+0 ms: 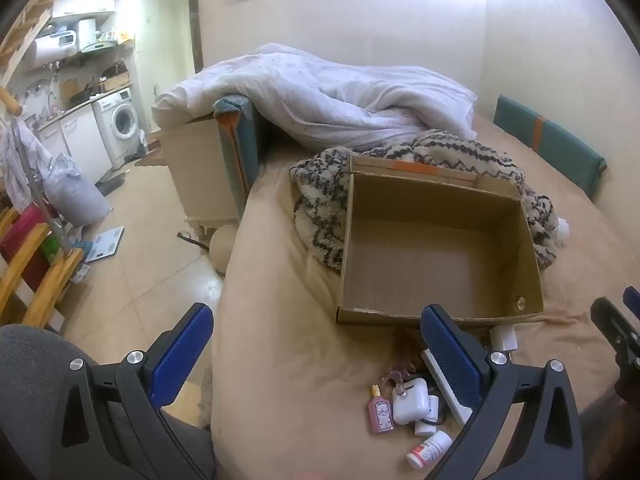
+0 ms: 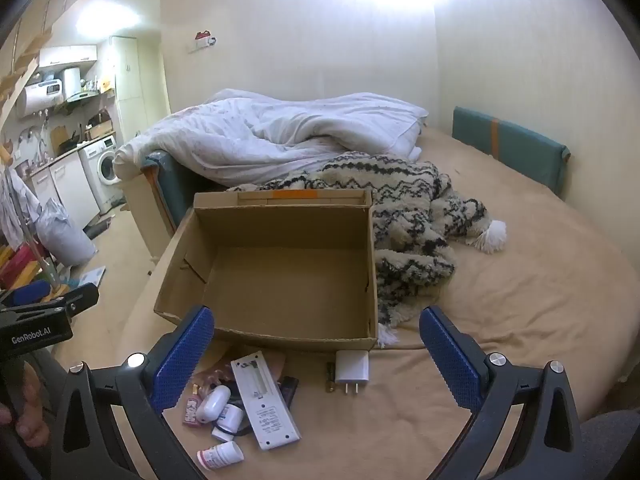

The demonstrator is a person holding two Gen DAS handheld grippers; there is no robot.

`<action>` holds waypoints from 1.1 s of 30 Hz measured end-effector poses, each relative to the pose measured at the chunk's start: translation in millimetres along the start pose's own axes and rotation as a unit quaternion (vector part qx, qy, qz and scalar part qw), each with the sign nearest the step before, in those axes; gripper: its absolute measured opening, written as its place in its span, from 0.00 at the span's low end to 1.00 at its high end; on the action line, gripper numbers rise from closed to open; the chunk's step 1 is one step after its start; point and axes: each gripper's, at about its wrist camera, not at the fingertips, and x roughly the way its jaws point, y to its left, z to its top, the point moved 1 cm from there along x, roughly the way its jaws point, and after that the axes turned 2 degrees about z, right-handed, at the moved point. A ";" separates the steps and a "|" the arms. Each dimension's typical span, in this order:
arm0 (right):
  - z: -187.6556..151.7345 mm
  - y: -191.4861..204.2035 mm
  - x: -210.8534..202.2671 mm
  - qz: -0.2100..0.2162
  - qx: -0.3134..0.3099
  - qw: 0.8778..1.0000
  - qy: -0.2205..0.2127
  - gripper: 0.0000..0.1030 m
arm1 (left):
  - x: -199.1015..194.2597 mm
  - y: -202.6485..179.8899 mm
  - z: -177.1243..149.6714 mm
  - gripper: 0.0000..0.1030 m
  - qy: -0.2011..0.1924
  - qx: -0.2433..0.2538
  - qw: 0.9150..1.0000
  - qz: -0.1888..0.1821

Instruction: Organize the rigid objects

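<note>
Both grippers we hold with jaws spread wide, nothing between the blue pads: left gripper [image 1: 316, 356] and right gripper [image 2: 316, 356] hover over the near edge of the bed [image 2: 520, 320], tilted down.

Nearest to us, on the beige sheet, lies a small heap of items. We see a pill bottle [image 2: 221, 455] with a red label lying on its side, a white remote [image 2: 265, 399] face down, a white earbud case [image 2: 213, 403], a pink perfume bottle [image 1: 380, 411], and a small white bottle [image 2: 231, 417] touching the remote. Just right of the heap, a white charger plug [image 2: 351, 369] stands apart, with a battery [image 2: 330, 378] beside it.

Right behind these sits an open cardboard box [image 2: 280, 332], upright, nothing inside, its near wall just beyond the charger.

Behind and right of the box is a patterned woolly blanket [image 2: 408, 220] touching its side. Further back lies a crumpled white duvet [image 2: 280, 132], then a teal cushion [image 2: 512, 148] against the wall.

Far left we see a washing machine [image 1: 122, 118].
</note>
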 end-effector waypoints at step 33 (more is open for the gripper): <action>-0.2 1.4 -1.3 -0.002 -0.003 1.000 -0.002 1.00 | -4.0 -0.6 2.3 1.00 -0.006 0.003 1.000 0.002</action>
